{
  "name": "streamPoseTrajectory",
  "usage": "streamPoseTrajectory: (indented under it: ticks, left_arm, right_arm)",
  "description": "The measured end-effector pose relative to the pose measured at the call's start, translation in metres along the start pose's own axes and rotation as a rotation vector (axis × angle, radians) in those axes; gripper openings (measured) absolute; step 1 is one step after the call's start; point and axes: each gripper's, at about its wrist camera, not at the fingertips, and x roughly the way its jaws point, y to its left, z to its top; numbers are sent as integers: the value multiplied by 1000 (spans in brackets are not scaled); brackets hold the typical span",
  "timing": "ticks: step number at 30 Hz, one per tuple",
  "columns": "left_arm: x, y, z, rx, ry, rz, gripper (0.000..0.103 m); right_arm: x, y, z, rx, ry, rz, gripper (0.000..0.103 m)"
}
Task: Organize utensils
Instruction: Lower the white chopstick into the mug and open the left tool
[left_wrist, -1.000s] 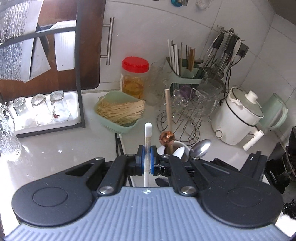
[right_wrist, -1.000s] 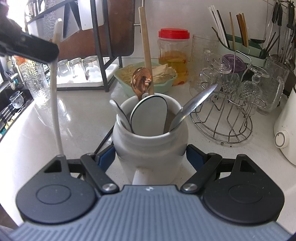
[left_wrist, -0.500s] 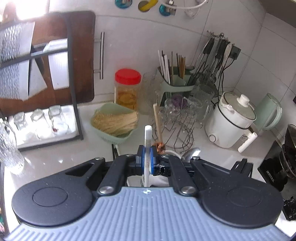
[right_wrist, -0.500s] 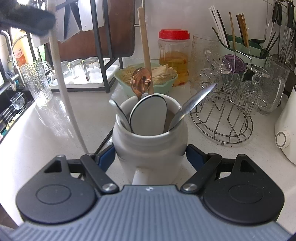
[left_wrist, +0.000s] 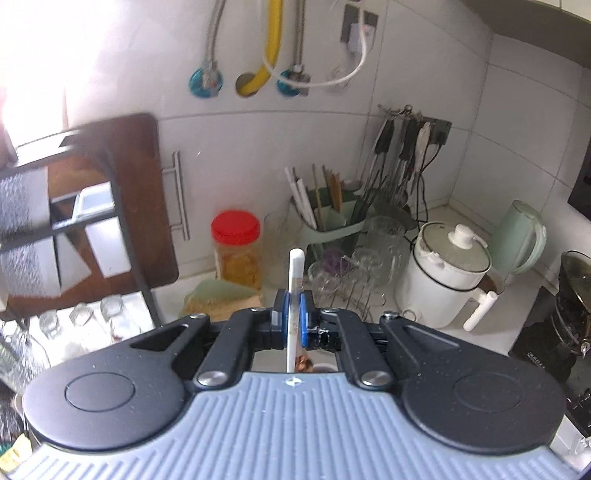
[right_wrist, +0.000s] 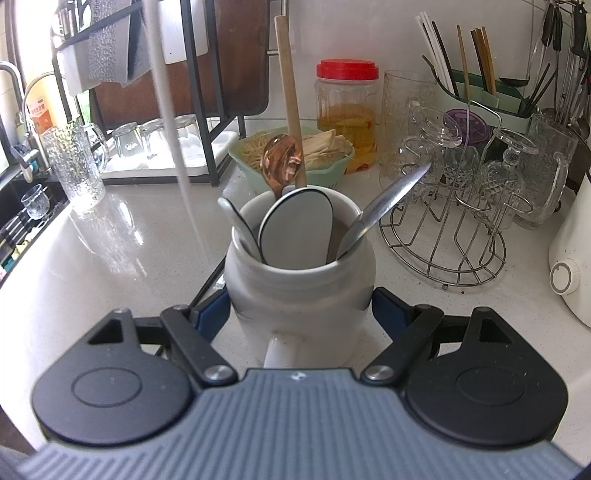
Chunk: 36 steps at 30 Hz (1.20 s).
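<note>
Pads of the left gripper (left_wrist: 291, 320) pinch a white stick (left_wrist: 294, 295), held upright. Right gripper (right_wrist: 301, 306) clamps a white jar (right_wrist: 299, 291) of spoons (right_wrist: 295, 229) standing on the counter (right_wrist: 110, 258)

left gripper (left_wrist: 291, 321) raised, white utensil (left_wrist: 295, 288) lifted higher

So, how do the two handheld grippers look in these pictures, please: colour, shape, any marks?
Both look alike. The left gripper and the right gripper each have a grey ribbed body with a small white mark at its front edge, two round black housings with a circle pressed into each, black link arms with silver screws, and blue pads on the fingers. No cables, hands or sleeves show.
</note>
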Motion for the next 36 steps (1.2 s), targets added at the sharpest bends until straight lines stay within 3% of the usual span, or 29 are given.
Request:
streamPoseTrajectory:
  ticks: [13,19,25,36]
  left_arm:
    - [-7,-21,27,83,-48,-51,7]
    - [3,-26,23,99,-28,-66,7]
    - [27,-21,10,74,47,-82,7]
    - [82,-11,3,50,328,-156,7]
  right_arm:
    - [0,0,0,0,-1,0,86]
    - [0,1,0,2,-5,1,86]
    - [1,1,1,0,-4,0,86]
    - [0,1,-2,6,-10,-1,86]
